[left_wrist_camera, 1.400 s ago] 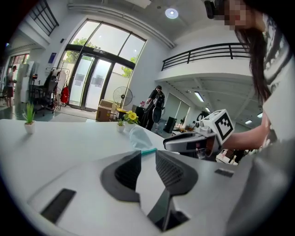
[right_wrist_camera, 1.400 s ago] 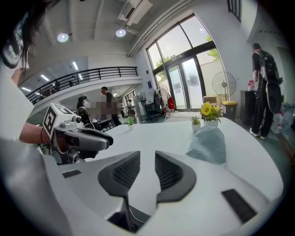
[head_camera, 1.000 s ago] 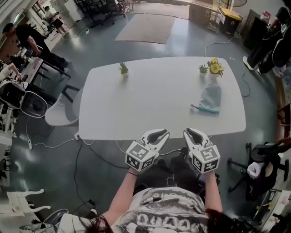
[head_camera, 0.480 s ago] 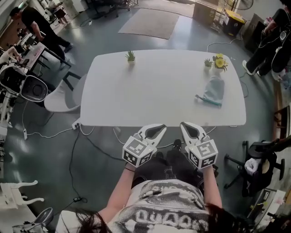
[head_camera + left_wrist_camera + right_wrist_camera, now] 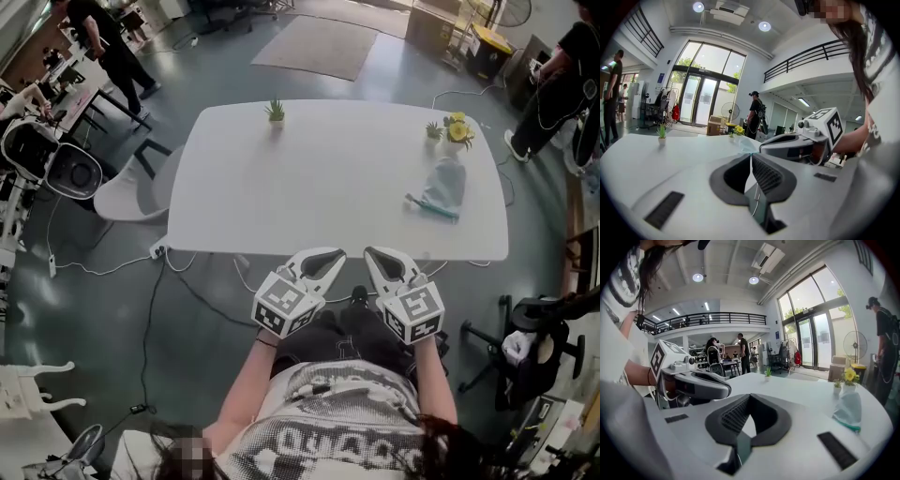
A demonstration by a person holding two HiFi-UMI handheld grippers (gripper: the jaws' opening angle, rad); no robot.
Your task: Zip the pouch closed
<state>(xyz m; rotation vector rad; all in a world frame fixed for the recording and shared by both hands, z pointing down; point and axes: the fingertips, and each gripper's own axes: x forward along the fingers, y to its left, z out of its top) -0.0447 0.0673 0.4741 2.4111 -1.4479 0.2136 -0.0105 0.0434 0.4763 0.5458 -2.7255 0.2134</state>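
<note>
We see the left gripper [image 5: 330,256] and right gripper [image 5: 376,254] at lower centre, just below the near edge of the white table [image 5: 309,187]. Each claw is pressed together on nothing, the left having just finished closing. The pale blue pouch [image 5: 442,188] lies at the table's right, well apart from both.

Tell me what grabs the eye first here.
The left gripper and right gripper sit side by side at the near edge of the white table, fingers shut and empty. Next comes the pale blue pouch, lying at the table's far right near a pot of yellow flowers.
</note>
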